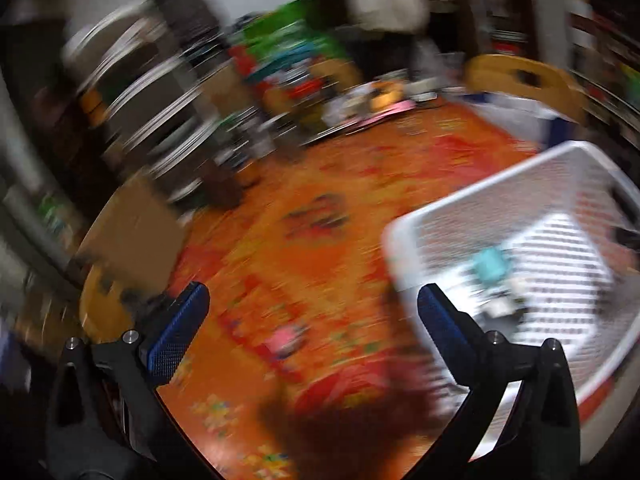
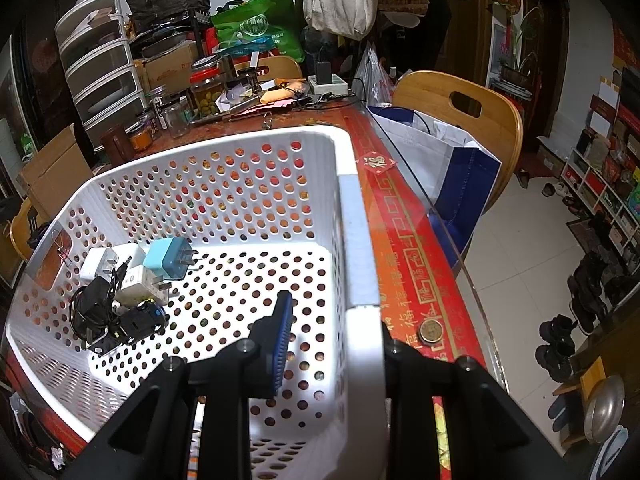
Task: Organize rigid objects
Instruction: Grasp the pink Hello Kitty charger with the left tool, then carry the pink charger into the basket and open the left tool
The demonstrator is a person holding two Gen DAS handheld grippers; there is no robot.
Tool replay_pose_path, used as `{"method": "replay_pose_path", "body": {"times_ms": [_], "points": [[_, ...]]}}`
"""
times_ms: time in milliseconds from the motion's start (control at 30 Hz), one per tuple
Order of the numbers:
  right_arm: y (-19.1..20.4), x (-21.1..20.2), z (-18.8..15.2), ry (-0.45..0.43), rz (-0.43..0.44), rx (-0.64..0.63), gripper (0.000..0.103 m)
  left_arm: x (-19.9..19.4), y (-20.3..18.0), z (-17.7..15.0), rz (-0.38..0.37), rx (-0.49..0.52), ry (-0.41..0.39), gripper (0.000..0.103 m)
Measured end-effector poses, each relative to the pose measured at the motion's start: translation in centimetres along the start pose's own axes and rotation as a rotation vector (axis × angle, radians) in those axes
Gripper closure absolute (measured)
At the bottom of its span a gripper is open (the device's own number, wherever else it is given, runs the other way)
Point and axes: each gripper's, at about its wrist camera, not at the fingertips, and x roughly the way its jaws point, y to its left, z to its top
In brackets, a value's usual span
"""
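- The left wrist view is smeared by blur; the left gripper (image 1: pixel 312 312) stands spread wide over the orange patterned tablecloth (image 1: pixel 320 208) with nothing between its blue pads (image 1: pixel 176 332); a small pink thing (image 1: pixel 286 340) lies on the cloth between the fingers, too blurred to name
- The white perforated basket (image 1: pixel 500 200) sits at that view's right side, just beside the right-hand finger; only a teal blur shows inside it
- The right wrist view is sharp and shows what the other cannot: the right gripper (image 2: pixel 332 340) is pinching the basket's near right wall (image 2: pixel 360 264), one pad inside, the other finger outside behind the rim
- Inside the basket, in the left corner, lie a teal plug adapter (image 2: pixel 166 258), white chargers (image 2: pixel 132 276) and a black cabled piece (image 2: pixel 100 312), touching one another; the rest of the basket floor is bare
- Only this view shows the table's right edge: a glass sheet (image 2: pixel 440 216) overhangs it, with a coin (image 2: pixel 430 330) near the edge and a narrow strip of cloth between basket and drop
- Beyond the edge stand a wooden chair (image 2: pixel 460 100) and a blue-and-white bag (image 2: pixel 440 152); jars and clutter (image 2: pixel 200 92) crowd the far side of the table; open cloth lies left of the basket in the left wrist view
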Motion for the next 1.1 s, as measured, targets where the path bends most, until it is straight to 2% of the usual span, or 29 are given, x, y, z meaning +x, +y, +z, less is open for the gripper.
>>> {"method": "replay_pose_path", "body": {"times_ms": [167,233,367,433,500,567,633,667,833,867,933,967,1100], "points": [[0.0,0.1,0.1,0.002,-0.005,-0.005,0.076,8.1,3.3,-3.9,0.077,-0.026,0.152,0.000],[0.0,0.1,0.1,0.002,-0.005,-0.002,0.076,11.5,3.7,-4.9,0.069,-0.041,0.202,0.000],[-0.1,0.1,0.1,0.005,-0.010,0.005,0.076,15.9,3.8,-6.5,0.036,-0.109,0.268,0.000],[-0.1,0.2,0.2,0.006,-0.014,0.008,0.077,17.6,4.0,-7.1,0.021,-0.145,0.285,0.004],[-0.1,0.2,0.2,0.007,-0.014,0.008,0.076,18.5,4.3,-7.4,0.010,-0.174,0.301,0.025],[-0.1,0.2,0.1,0.008,-0.014,0.005,0.076,19.3,4.3,-7.8,-0.024,-0.212,0.304,0.038],[-0.1,0.2,0.1,0.007,-0.014,0.004,0.077,19.4,4.5,-7.9,-0.051,-0.234,0.303,0.063],[-0.2,0.2,0.1,0.007,-0.014,0.004,0.076,19.3,4.4,-7.9,-0.049,-0.231,0.304,0.069],[-0.2,0.2,0.1,0.006,-0.013,0.004,0.077,17.4,4.1,-8.0,0.038,-0.199,0.251,0.070],[-0.2,0.2,0.1,0.006,-0.014,0.003,0.077,16.7,4.1,-7.9,0.087,-0.192,0.227,0.070],[-0.2,0.2,0.1,0.006,-0.013,0.003,0.077,15.0,3.9,-7.6,0.247,-0.157,0.155,0.070],[-0.2,0.2,0.1,0.005,-0.013,0.002,0.077,14.3,3.9,-7.5,0.297,-0.145,0.129,0.070],[-0.1,0.1,0.1,-0.001,-0.008,-0.001,0.077,11.2,3.3,-6.6,0.398,-0.118,0.043,0.070]]}}
